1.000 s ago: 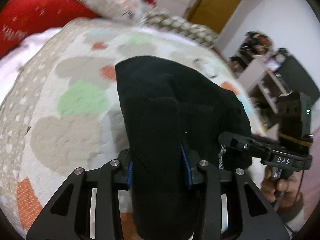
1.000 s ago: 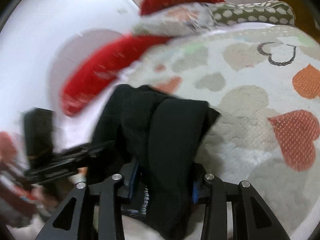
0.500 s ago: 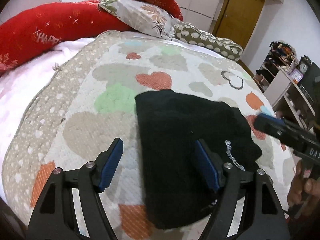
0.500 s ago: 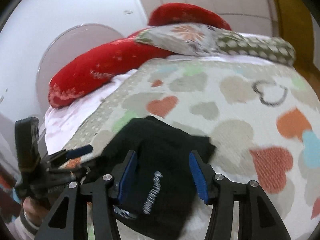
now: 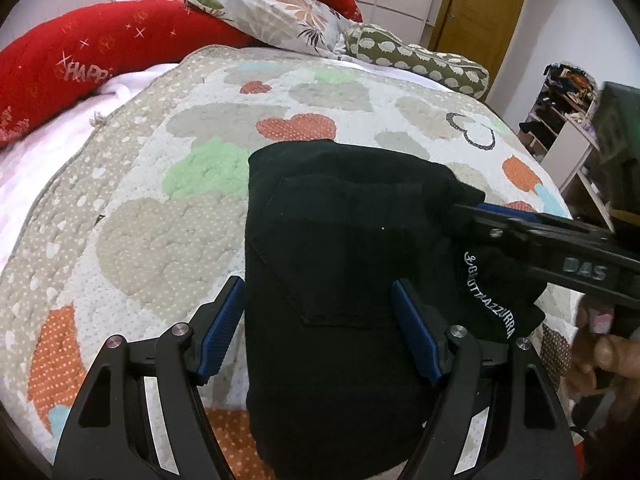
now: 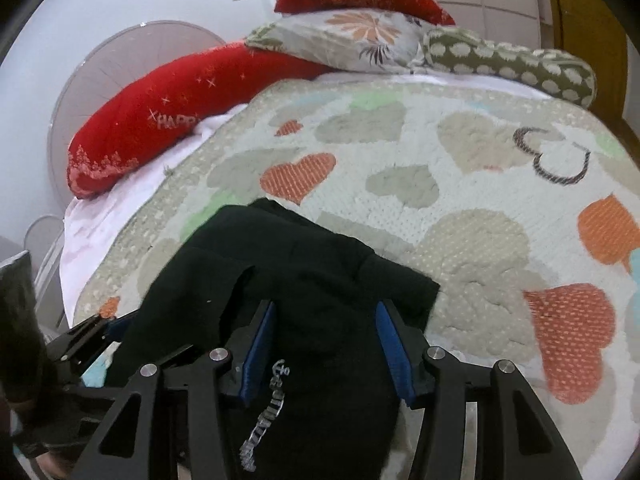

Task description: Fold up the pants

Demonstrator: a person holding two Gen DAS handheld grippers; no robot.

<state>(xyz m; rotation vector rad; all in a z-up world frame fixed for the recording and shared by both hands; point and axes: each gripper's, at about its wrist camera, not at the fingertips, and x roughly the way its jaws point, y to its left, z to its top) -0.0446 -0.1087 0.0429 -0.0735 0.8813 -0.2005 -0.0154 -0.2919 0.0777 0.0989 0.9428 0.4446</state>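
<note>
The black pants [image 5: 340, 240] lie folded in a thick bundle on the heart-patterned bedspread [image 5: 160, 240], with a back pocket on top and white lettering along the right edge. My left gripper [image 5: 317, 282] hangs open over their near left part; its left pad is at the fabric's edge and its right pad is above the cloth. In the right wrist view the pants [image 6: 300, 264] run under my right gripper [image 6: 327, 306], which is open with cloth between its blue pads. From the left wrist view, the right gripper [image 5: 468, 210] reaches in at the pants' right corner.
Red pillows [image 5: 80, 68], a floral pillow [image 5: 280, 12] and a green spotted bolster [image 5: 420, 60] line the bed's far end. A wooden door [image 5: 480, 12] and cluttered shelves [image 5: 560, 120] stand at the right. A person's hand [image 5: 608, 352] holds the right gripper. A fan [image 6: 100, 72] stands beside the bed.
One second ago both grippers were shut on the raised pants. Both have since let go and spread their jaws, and the pants have settled flat on the bedspread.
</note>
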